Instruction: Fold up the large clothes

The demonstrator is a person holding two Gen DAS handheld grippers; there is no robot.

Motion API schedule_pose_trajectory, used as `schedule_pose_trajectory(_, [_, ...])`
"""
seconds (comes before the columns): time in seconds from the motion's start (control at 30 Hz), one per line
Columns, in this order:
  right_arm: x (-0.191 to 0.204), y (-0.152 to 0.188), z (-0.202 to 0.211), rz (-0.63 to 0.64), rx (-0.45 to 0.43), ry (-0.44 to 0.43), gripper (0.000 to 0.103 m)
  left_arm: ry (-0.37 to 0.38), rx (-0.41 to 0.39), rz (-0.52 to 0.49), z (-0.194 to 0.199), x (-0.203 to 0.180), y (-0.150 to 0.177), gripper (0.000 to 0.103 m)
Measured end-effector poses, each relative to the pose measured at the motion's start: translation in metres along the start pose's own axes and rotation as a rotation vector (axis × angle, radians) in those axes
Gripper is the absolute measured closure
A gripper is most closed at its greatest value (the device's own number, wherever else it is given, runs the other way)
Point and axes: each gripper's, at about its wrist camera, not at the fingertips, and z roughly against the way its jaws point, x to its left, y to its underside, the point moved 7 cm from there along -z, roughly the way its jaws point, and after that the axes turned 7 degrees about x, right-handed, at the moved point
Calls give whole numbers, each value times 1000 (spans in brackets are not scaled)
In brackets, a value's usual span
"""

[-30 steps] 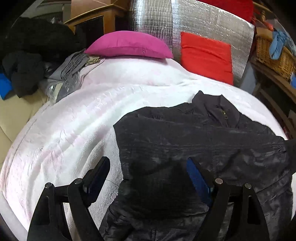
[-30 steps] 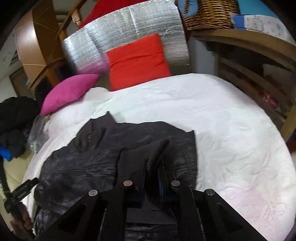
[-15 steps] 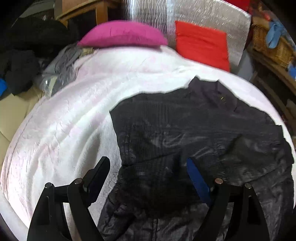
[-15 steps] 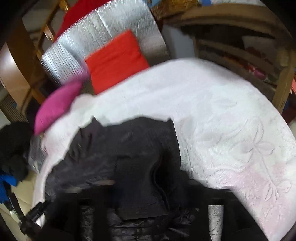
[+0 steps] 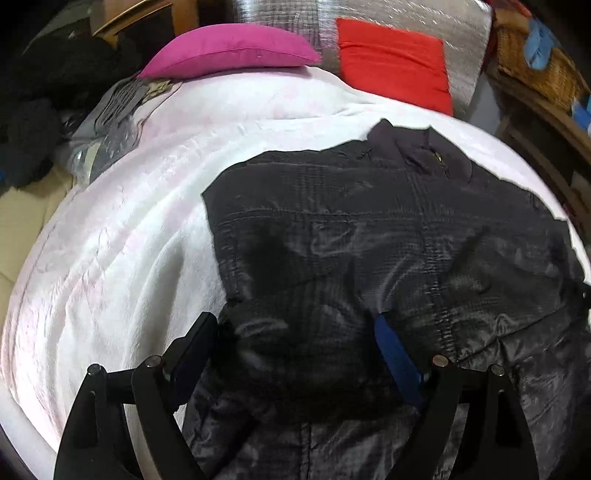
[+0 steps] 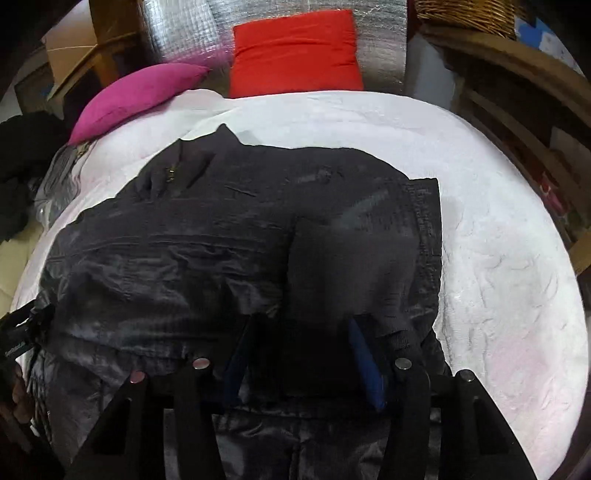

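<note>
A dark grey quilted jacket lies spread on the white bedspread, collar toward the pillows, both sleeves folded in over the body. It also shows in the right wrist view. My left gripper is open, its jaws wide apart just above the folded left sleeve cuff. My right gripper is open over the dark ribbed cuff of the right sleeve, which lies on the jacket between the jaws. Neither gripper holds anything.
A magenta pillow and a red cushion lean on a silver foil panel at the bed's head. Dark and grey clothes pile at the left. Wooden shelves and a wicker basket stand at the right.
My right gripper was shut on the right sleeve cuff; its jaws have opened and the cuff now lies on the jacket. My left gripper stayed open and shifted slightly over the left sleeve.
</note>
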Motion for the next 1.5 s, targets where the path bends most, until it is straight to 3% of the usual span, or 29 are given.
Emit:
schedule_pose_trajectory(0.13, [-9, 10, 34, -74, -48, -150, 44, 44, -67, 35, 31, 17, 8, 16])
schedule_pose_trajectory(0.23, [-17, 21, 60, -101, -122, -220, 32, 53, -159, 26, 64, 27, 20, 16])
schedule_pose_trajectory(0.3, [-25, 34, 74, -112, -153, -254, 32, 39, -202, 24, 82, 39, 39, 16])
schedule_pose_trajectory(0.4, [-39, 59, 95, -138, -182, -299, 31, 68, -192, 57, 93, 54, 77, 16])
schedule_pose_trajectory(0.63, [-67, 136, 113, -210, -147, -317, 31, 95, -33, 151, 91, 75, 183, 15])
schedule_pose_trajectory(0.77, [-73, 188, 114, -225, -49, -321, 31, 176, 76, 189, 87, 62, 231, 15])
schedule_pose_trajectory(0.83, [-69, 213, 111, -213, 20, -325, 31, 166, 150, 156, 78, 50, 249, 15])
schedule_pose_trajectory(1.03, [-60, 272, 99, -119, 225, -217, 31, 107, 336, 110, 42, 32, 275, 15])
schedule_pose_trajectory(1.2, [-61, 287, 56, -129, 371, -170, 31, 140, 463, 84, 17, 16, 292, 15])
schedule_pose_trajectory(1.27, [-63, 293, 34, -161, 446, -166, 31, 151, 478, 83, 11, 13, 293, 15])
schedule_pose_trajectory(1.4, [-60, 302, 5, -194, 500, -165, 31, 189, 506, 118, -3, 14, 294, 15])
schedule_pose_trajectory(1.5, [-57, 300, 3, -160, 450, -144, 31, 244, 511, 182, -10, 18, 293, 16])
